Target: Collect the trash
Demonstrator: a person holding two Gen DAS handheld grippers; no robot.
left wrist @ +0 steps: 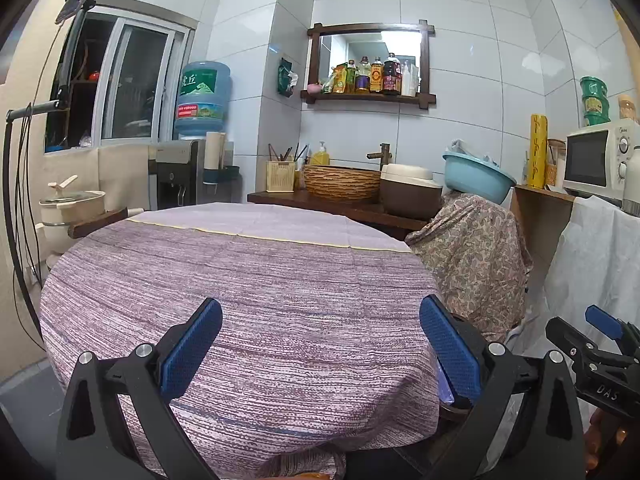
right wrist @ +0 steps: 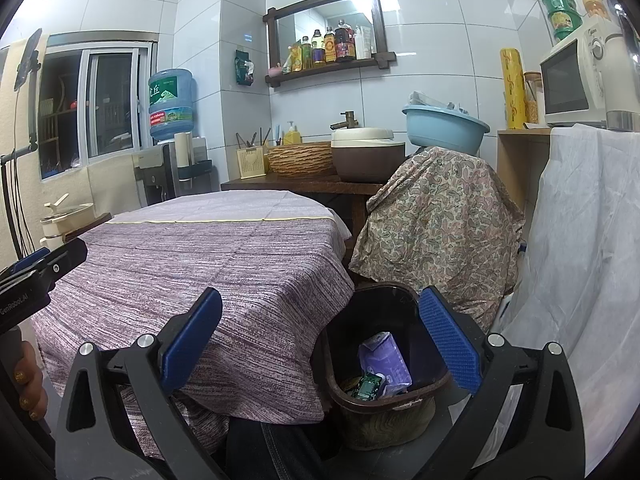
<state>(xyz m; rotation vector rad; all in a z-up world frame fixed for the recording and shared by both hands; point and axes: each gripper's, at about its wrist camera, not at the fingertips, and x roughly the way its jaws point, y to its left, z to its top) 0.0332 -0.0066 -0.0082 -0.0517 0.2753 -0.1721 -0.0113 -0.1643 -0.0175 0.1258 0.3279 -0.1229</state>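
A dark brown trash bin (right wrist: pixel 416 394) stands on the floor at the right of the round table (right wrist: pixel 200 264). Inside it lie a purple packet (right wrist: pixel 386 358) and a green wrapper (right wrist: pixel 368 388). My right gripper (right wrist: pixel 320 340) is open and empty, above the bin's left rim and the table's edge. My left gripper (left wrist: pixel 320 344) is open and empty, over the near part of the table (left wrist: pixel 248 280), which has a purple striped cloth. The right gripper also shows at the right edge of the left wrist view (left wrist: pixel 600 344).
A piece of furniture under a paisley cloth (right wrist: pixel 436 224) stands behind the bin, with a blue basin (right wrist: pixel 444 126) on top. A white sheet (right wrist: pixel 580 260) hangs at the right below a microwave (right wrist: pixel 572 84). A wooden counter (right wrist: pixel 296 184) with a woven basket stands behind the table.
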